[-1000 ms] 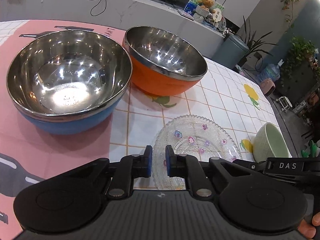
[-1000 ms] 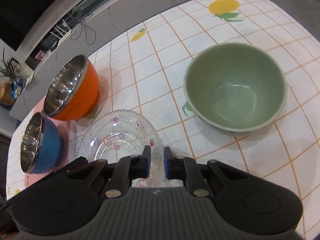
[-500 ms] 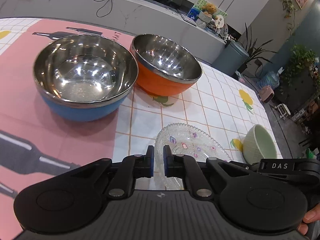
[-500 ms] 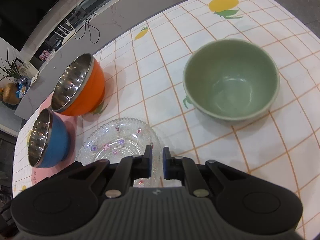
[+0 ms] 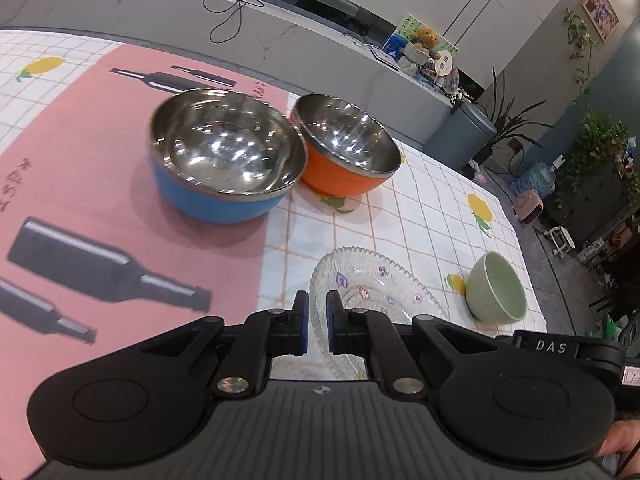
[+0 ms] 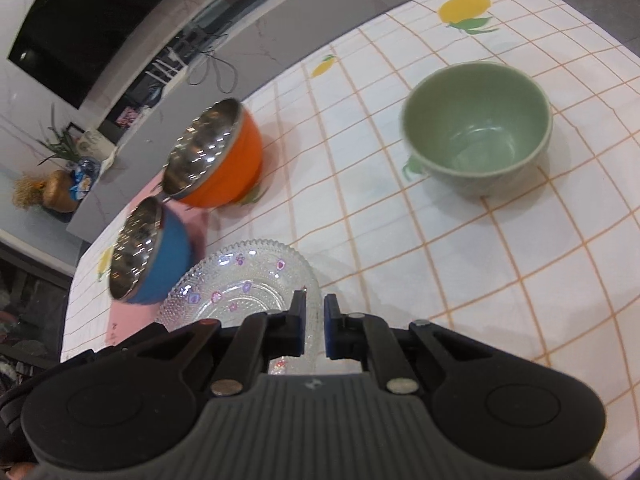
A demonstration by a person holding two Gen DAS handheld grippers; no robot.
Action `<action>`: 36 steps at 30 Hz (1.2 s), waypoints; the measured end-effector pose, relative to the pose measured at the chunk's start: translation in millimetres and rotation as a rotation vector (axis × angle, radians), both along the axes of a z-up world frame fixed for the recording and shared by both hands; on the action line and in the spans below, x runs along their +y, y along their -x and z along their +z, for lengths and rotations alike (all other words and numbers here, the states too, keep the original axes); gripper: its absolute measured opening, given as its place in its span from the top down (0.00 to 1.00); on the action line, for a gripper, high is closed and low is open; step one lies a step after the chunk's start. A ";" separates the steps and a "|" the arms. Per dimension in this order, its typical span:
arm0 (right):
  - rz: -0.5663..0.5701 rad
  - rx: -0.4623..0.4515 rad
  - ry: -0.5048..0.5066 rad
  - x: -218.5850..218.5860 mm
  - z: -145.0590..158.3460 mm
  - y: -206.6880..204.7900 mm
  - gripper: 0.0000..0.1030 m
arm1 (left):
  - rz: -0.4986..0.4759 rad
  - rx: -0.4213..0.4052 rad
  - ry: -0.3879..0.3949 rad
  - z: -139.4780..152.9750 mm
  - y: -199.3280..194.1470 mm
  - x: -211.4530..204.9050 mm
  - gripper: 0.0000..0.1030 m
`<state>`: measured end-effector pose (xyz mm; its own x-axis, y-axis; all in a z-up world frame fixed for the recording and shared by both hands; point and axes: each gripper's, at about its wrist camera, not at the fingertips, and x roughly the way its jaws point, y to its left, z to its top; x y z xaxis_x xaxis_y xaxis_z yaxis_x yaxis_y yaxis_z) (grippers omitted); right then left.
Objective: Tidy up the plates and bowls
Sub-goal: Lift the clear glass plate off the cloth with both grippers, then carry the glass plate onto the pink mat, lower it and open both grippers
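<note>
A clear glass plate (image 5: 372, 292) with small flower marks is tilted and lifted off the table. My left gripper (image 5: 317, 322) is shut on its left rim. My right gripper (image 6: 314, 330) is shut on its opposite rim (image 6: 240, 292). A blue steel-lined bowl (image 5: 224, 160) stands on the pink mat, touching an orange steel-lined bowl (image 5: 346, 148) to its right. They also show in the right wrist view, the blue bowl (image 6: 150, 256) and the orange bowl (image 6: 216, 160). A green ceramic bowl (image 6: 478, 136) stands on the checked cloth, seen small in the left wrist view (image 5: 496, 288).
A pink mat (image 5: 100, 200) with bottle prints covers the table's left part over a white checked cloth (image 6: 440, 260). A grey counter (image 5: 200, 20) with cables runs behind the table. The table's edge (image 5: 528, 248) drops off at the right.
Both grippers have risen and drawn back with the glass plate held between them. The bowls look smaller and farther away. The plate now tilts above the table.
</note>
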<state>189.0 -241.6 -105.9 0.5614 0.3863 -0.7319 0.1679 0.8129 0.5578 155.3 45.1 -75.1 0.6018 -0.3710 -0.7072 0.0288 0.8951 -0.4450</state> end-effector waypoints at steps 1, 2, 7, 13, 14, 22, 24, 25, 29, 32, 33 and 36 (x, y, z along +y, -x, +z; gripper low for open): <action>0.006 -0.009 -0.007 1.5 1.4 2.8 0.94 | 0.003 0.001 0.002 0.7 4.8 3.7 0.92; 0.015 -0.017 -0.011 3.7 2.7 5.6 0.95 | 0.009 0.004 0.006 1.0 10.0 7.8 0.92; 0.071 -0.042 -0.024 21.4 7.5 22.2 0.95 | 0.046 0.021 0.026 -1.4 33.3 29.8 0.92; 0.137 -0.053 -0.024 44.7 8.9 40.7 0.95 | 0.076 0.032 0.021 -2.1 57.2 51.1 0.92; 0.149 -0.052 -0.025 47.8 8.4 43.9 0.95 | 0.075 0.034 0.017 -3.0 60.8 53.3 0.92; 0.223 -0.051 -0.009 65.5 4.2 62.7 0.95 | 0.060 0.019 -0.017 -8.2 80.9 65.1 0.92; 0.240 -0.050 -0.003 68.7 3.1 63.4 0.95 | 0.065 0.032 -0.014 -12.0 81.0 67.4 0.91; 0.248 -0.051 0.003 70.4 3.0 63.7 0.95 | 0.067 0.039 -0.015 -13.8 80.5 68.1 0.91; 0.272 -0.044 0.036 76.4 -0.7 63.2 0.95 | 0.058 0.047 -0.039 -16.3 80.9 66.1 0.91; 0.279 -0.028 0.040 76.5 -4.7 62.0 0.95 | 0.054 0.066 -0.052 -19.4 80.6 65.9 0.91; 0.282 -0.028 0.040 77.1 -5.0 62.0 0.95 | 0.051 0.071 -0.057 -20.4 80.2 65.6 0.90; 0.296 -0.039 0.061 79.8 -3.9 62.9 0.95 | 0.040 0.072 -0.086 -21.6 80.2 62.4 0.90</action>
<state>126.1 -161.8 -109.8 0.4589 0.4930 -0.7391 -0.1013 0.8555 0.5078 75.1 107.5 -96.7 0.5611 -0.2838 -0.7775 -0.0371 0.9298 -0.3662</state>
